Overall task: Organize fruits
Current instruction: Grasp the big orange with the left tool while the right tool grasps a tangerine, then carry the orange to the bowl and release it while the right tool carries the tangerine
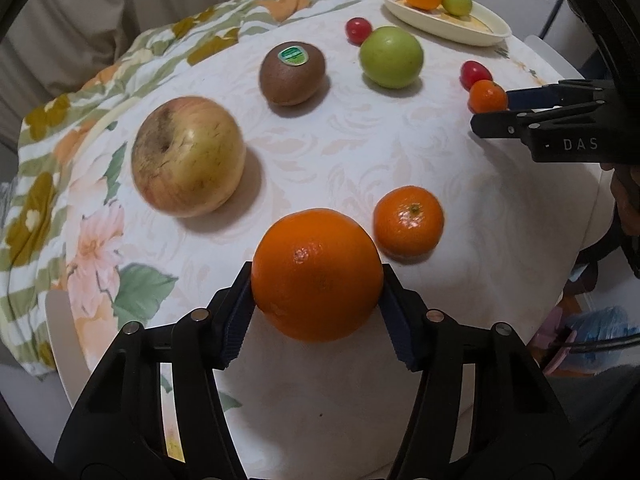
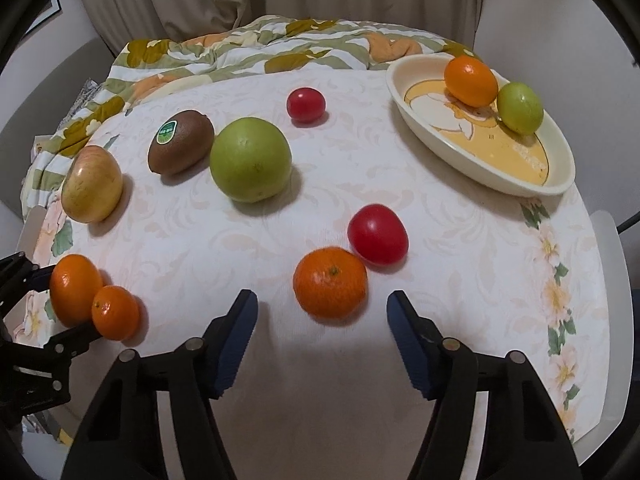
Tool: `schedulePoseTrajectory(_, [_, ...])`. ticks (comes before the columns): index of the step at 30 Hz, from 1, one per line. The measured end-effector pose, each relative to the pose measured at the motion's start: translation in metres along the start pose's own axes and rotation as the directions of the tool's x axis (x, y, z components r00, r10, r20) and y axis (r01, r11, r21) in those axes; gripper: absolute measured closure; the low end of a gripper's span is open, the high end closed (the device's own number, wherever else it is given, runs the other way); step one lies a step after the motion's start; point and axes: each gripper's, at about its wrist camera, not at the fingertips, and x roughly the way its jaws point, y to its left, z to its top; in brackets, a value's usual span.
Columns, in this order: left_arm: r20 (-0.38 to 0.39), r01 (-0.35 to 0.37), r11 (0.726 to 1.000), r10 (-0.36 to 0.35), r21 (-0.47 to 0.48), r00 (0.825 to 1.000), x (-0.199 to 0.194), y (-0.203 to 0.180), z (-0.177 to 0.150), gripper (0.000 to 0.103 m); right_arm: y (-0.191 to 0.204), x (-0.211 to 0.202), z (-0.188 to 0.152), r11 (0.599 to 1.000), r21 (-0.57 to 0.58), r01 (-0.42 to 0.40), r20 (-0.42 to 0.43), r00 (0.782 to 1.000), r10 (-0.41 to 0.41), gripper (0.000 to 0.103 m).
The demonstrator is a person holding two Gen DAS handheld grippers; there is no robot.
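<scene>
left wrist view: left gripper [image 1: 318, 280] clamps the large orange [image 1: 318, 274], both pads pressed to its sides, on the white tablecloth [image 1: 360, 140]; mandarin [image 1: 409, 222] at 2 o'clock of it, apple [image 1: 188, 162] at 10 o'clock.

right wrist view: right gripper [image 2: 322, 314] — jaws parted, not touching anything — with a small mandarin [image 2: 330, 282] just between the tips; red tomato [image 2: 378, 234] at 1 o'clock; cream dish [image 2: 420, 120] at 2 o'clock.

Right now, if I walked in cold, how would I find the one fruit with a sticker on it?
Start at the cream dish at the far right of the white tablecloth, then look across to the far left, past the big green fruit. Touching that fruit's left side in the right wrist view lies the kiwi. It alone is brown and fuzzy, with a green sticker.
</scene>
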Motion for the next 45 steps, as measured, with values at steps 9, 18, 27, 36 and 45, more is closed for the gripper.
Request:
schedulePoseTrajectory(9, [-0.011,-0.016,0.997,0.015,-0.074,1.0,-0.004,0.012,-0.01,0.038,0.004,0.008,0.007,1.0,-0.02,0.009,-0.003,1.0,-0.009,0.065])
schedulePoseTrajectory(18, [0.008,-0.02,0.991,0.021,-0.129,1.0,-0.016,0.02,-0.014,0.038,0.008,-0.006,0.008,0.999,-0.044,-0.001,0.016,1.0,0.002,0.07])
schedulePoseTrajectory(27, [0.06,-0.036,0.984,0.047,-0.172,0.997,-0.051,0.026,-0.013,0.038,0.016,-0.041,0.01,0.998,-0.06,-0.012,0.058,0.998,0.015,0.07])
schedulePoseTrajectory(36, [0.122,-0.062,0.971,0.092,-0.232,0.988,-0.1,0.03,-0.006,0.038,0.016,-0.093,0.009,0.999,-0.045,-0.03,0.122,0.992,0.035,0.07])
schedulePoseTrajectory(45, [0.197,-0.071,0.974,0.115,-0.217,0.974,-0.138,0.006,0.016,0.038,0.005,-0.131,0.008,0.996,-0.041,-0.08,0.179,0.98,0.086,0.07])
